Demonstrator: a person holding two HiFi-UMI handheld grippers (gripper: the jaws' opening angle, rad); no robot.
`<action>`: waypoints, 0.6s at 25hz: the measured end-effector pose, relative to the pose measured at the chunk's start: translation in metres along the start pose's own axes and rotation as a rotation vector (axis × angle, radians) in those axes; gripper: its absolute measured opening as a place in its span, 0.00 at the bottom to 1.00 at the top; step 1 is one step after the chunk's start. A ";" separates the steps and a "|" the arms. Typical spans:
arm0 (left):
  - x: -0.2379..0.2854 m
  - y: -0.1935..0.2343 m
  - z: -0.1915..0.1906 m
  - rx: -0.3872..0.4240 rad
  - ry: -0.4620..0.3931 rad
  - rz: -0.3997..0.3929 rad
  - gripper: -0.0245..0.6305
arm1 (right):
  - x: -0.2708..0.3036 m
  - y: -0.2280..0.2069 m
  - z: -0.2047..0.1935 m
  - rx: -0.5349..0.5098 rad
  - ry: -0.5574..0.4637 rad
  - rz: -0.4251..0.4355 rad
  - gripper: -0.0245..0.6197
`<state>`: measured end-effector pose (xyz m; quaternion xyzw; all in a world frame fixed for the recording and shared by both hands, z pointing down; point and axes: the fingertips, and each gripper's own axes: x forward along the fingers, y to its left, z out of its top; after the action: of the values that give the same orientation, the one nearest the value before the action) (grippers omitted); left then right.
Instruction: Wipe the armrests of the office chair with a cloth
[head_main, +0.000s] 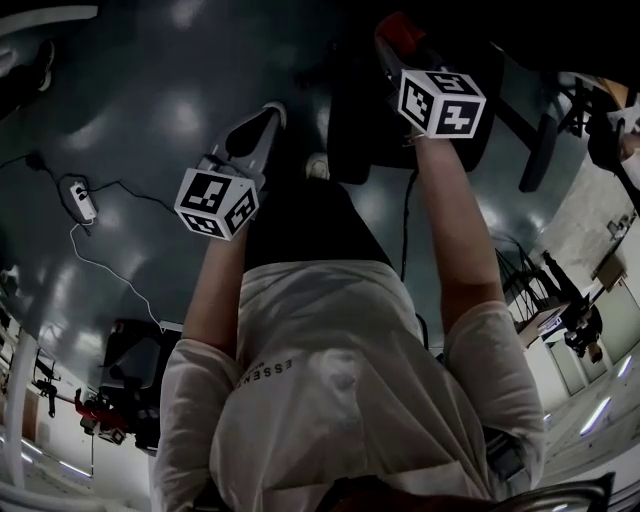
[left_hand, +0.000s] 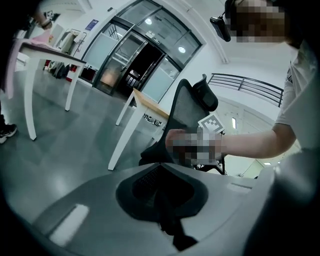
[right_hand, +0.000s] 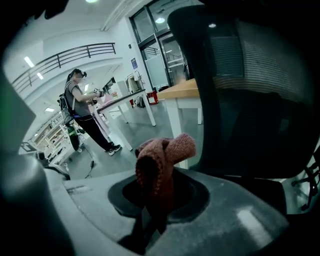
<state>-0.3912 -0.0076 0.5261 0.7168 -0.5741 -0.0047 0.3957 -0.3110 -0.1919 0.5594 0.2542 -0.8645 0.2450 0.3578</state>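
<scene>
Cloth (right_hand: 162, 167) clamped in right hand-held gripper (right_hand: 155, 210); head view barely shows it.

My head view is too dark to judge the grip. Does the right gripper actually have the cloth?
Observer: Yes. In the right gripper view, the right gripper has its jaws shut on a reddish-brown knitted cloth, which sticks up in a folded bunch.
Operator: And the left one?
Observer: The left gripper has its jaws together with nothing between them.
Operator: Is the cloth near the chair?
Observer: The office chair's mesh backrest fills the right side of the right gripper view, just past the cloth. I can't make out an armrest there.
</scene>
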 end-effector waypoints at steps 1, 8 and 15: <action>0.001 0.003 -0.001 -0.001 0.007 0.000 0.06 | 0.004 0.004 0.000 0.002 0.012 0.014 0.12; -0.001 0.008 0.002 0.016 -0.005 0.013 0.06 | 0.012 0.017 -0.004 -0.163 0.110 0.021 0.12; -0.013 0.002 -0.009 -0.008 -0.031 0.033 0.06 | 0.019 0.056 -0.004 -0.416 0.188 0.088 0.12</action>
<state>-0.3935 0.0079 0.5277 0.7054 -0.5919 -0.0118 0.3897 -0.3550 -0.1530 0.5625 0.1129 -0.8695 0.0995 0.4704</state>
